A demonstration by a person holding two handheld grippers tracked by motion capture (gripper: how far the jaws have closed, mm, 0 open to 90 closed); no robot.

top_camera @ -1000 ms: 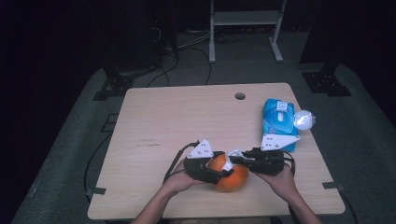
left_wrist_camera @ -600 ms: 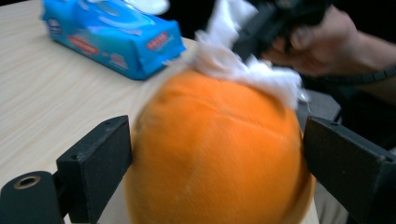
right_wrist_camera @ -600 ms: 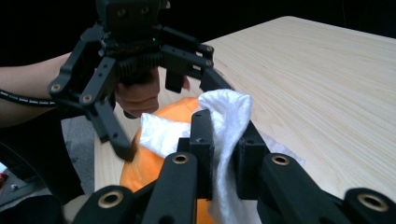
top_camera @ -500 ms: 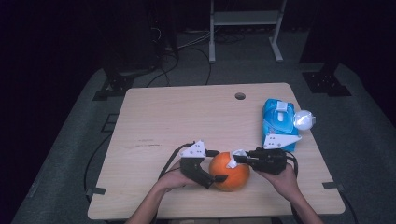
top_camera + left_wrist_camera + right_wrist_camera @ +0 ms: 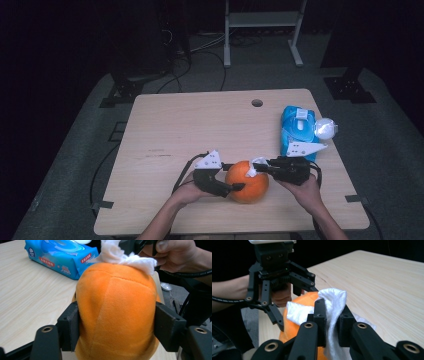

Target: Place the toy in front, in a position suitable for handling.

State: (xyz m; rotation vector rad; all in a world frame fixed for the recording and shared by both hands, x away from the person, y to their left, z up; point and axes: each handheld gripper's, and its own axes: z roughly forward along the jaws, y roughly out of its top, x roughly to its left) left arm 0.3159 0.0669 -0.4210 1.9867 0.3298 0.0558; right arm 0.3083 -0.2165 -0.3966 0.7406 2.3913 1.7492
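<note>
An orange plush ball (image 5: 247,182) rests on the wooden table (image 5: 190,125) near its front edge. My left gripper (image 5: 234,176) comes at it from the left; its jaws have just been closing with the ball between them. In the left gripper view both pads (image 5: 71,326) press into the ball (image 5: 115,302) on either side of my left gripper (image 5: 116,327). My right gripper (image 5: 257,167) comes from the right, shut on a white wipe (image 5: 255,165) that lies on the ball's top. In the right gripper view the wipe (image 5: 334,298) is pinched in my right gripper (image 5: 332,315) above the ball (image 5: 305,298).
A blue pack of wipes (image 5: 298,127) lies at the table's right side, with a white round object (image 5: 325,128) at its right edge. A cable hole (image 5: 257,103) sits near the far edge. A metal stand (image 5: 262,20) is on the floor behind the table.
Half a second ago the left gripper had drawn back to the left with its jaws wide. Now it is against the ball again with the jaws closed on it. The right gripper kept still.
</note>
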